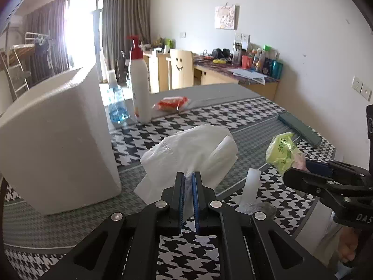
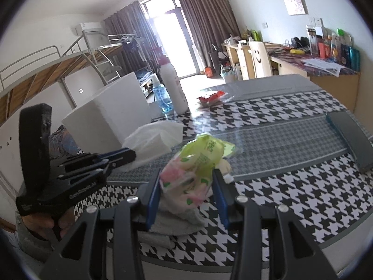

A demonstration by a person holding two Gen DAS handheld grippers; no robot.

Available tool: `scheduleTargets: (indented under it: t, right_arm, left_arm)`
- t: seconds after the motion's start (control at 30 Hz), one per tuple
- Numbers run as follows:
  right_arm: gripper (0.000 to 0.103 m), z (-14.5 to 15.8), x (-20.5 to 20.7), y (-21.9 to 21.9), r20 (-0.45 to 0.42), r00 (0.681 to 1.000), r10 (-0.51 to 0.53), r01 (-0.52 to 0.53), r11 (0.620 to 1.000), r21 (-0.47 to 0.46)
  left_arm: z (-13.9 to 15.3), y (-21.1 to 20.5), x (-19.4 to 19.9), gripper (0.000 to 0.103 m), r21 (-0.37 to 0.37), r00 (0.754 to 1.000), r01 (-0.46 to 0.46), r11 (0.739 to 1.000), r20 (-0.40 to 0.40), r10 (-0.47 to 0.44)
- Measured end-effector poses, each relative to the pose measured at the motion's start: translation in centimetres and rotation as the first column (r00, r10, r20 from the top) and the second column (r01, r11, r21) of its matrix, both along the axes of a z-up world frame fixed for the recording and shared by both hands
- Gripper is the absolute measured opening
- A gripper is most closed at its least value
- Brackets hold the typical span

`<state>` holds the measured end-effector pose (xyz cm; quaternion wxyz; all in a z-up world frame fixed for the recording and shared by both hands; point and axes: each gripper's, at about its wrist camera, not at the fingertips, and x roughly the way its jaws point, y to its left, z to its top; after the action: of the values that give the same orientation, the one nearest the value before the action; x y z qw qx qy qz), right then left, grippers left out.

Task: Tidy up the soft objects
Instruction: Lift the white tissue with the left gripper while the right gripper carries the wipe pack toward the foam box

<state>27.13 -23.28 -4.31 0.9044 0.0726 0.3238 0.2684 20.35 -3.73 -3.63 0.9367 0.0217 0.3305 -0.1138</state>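
I'm working over a table [image 1: 256, 121] covered in a black-and-white houndstooth cloth, in a bright room with grey curtains and a cluttered desk along the far wall.

My left gripper [image 1: 189, 179] has its blue pads pinched almost together on the near edge of a white tissue pack [image 1: 193, 149], which sits on the cloth at the middle of the table. My right gripper [image 2: 190, 184] is about half open, its pads clamped on either side of a green and pink plastic packet [image 2: 198, 163], held to the right of the tissue pack. The packet carries green print that I cannot read.

A large white foam block [image 1: 58, 140] stands to the left of the tissue pack. Behind it are a tall white pump bottle [image 1: 139, 81] with a red top and a clear bottle of blue liquid [image 1: 117, 107]; a red-and-white wrapper [image 1: 172, 102] lies further right. A dark green flat case [image 2: 349, 137] lies at the far right edge.

Only the right wrist view shows the grey cloth [image 2: 172, 224] under the packet. Lettering on the left gripper's body is too blurred there to read.
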Motion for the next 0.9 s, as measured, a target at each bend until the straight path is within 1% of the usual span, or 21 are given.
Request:
scheduleTargets:
  t: [0.27, 0.4, 0.9]
  right_arm:
    - [0.047, 1.4, -0.3, 1.2, 0.042, 0.999, 0.022, -0.021, 1.0, -0.015]
    - [0.047, 2.2, -0.4, 1.7, 0.063, 0.997, 0.032, -0.031, 0.999, -0.016]
    - [0.047, 4.2, -0.4, 3.2, 0.124, 0.99, 0.067, -0.063, 0.997, -0.036]
  left_arm:
    - [2.1, 1.1, -1.1, 0.007, 0.009, 0.997, -0.02, 1.0, 0.078, 0.019]
    - [2.9, 1.6, -1.7, 0.007, -0.012, 0.995, -0.027, 1.0, 0.098, 0.028]
    - [4.8, 2.8, -2.6, 0.007, -0.031, 0.986, -0.04, 0.999, 0.158, 0.045]
